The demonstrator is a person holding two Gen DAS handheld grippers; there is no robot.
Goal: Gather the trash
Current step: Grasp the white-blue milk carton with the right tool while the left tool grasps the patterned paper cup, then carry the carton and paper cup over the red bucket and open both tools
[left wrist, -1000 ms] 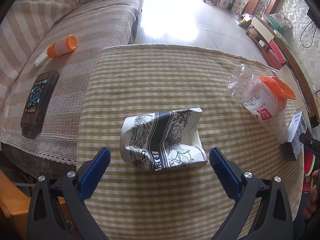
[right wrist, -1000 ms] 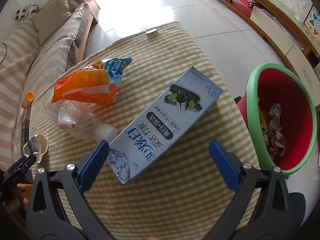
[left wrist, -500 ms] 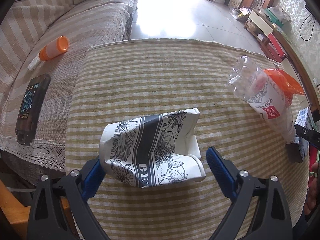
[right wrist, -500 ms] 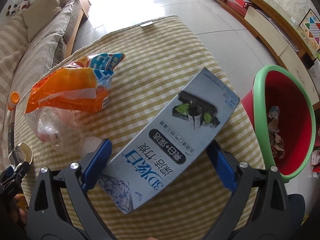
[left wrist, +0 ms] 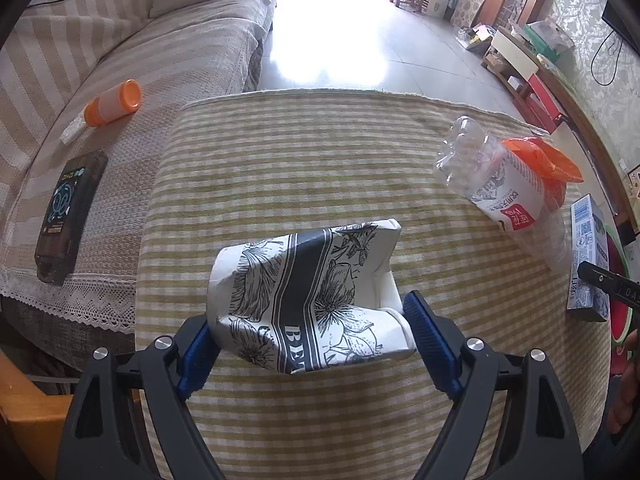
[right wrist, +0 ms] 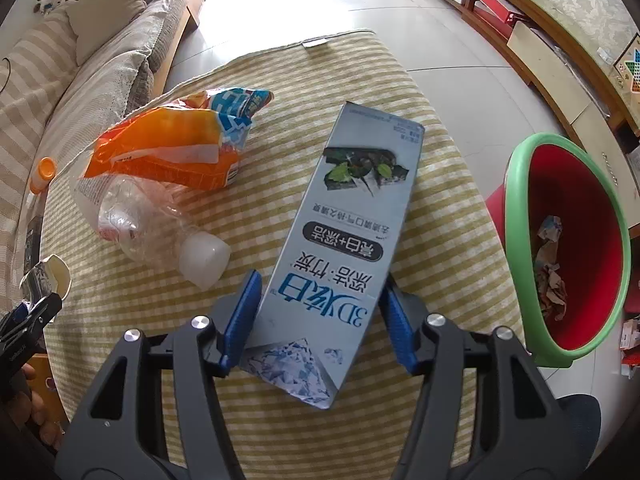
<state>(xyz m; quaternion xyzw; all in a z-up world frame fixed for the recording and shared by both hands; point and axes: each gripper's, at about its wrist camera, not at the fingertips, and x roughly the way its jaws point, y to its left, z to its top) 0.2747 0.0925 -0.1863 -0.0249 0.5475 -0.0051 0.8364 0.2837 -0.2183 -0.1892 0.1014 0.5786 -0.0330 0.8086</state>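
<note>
My left gripper (left wrist: 310, 336) is shut on a crushed paper cup (left wrist: 308, 296) with a black flower print, held just above the checked tablecloth (left wrist: 320, 160). My right gripper (right wrist: 318, 320) is shut on a long grey-blue toothpaste box (right wrist: 344, 248) and grips its near end. A crushed clear plastic bottle (right wrist: 152, 216) and an orange snack bag (right wrist: 172, 152) lie left of the box. The bottle (left wrist: 492, 184) also shows at the right of the left wrist view. A red bin with a green rim (right wrist: 568, 240) stands on the floor to the right, with paper scraps inside.
A sofa (left wrist: 120, 60) runs along the left of the table. On it lie a dark phone-like device (left wrist: 68, 212) and an orange-capped tube (left wrist: 108, 106). A low wooden TV cabinet (right wrist: 540, 40) lines the right wall. Tiled floor (left wrist: 340, 40) lies beyond the table.
Both grippers moved forward and closed: the left jaws closed onto the paper cup, the right jaws onto the toothpaste box, which turned more upright in the view.
</note>
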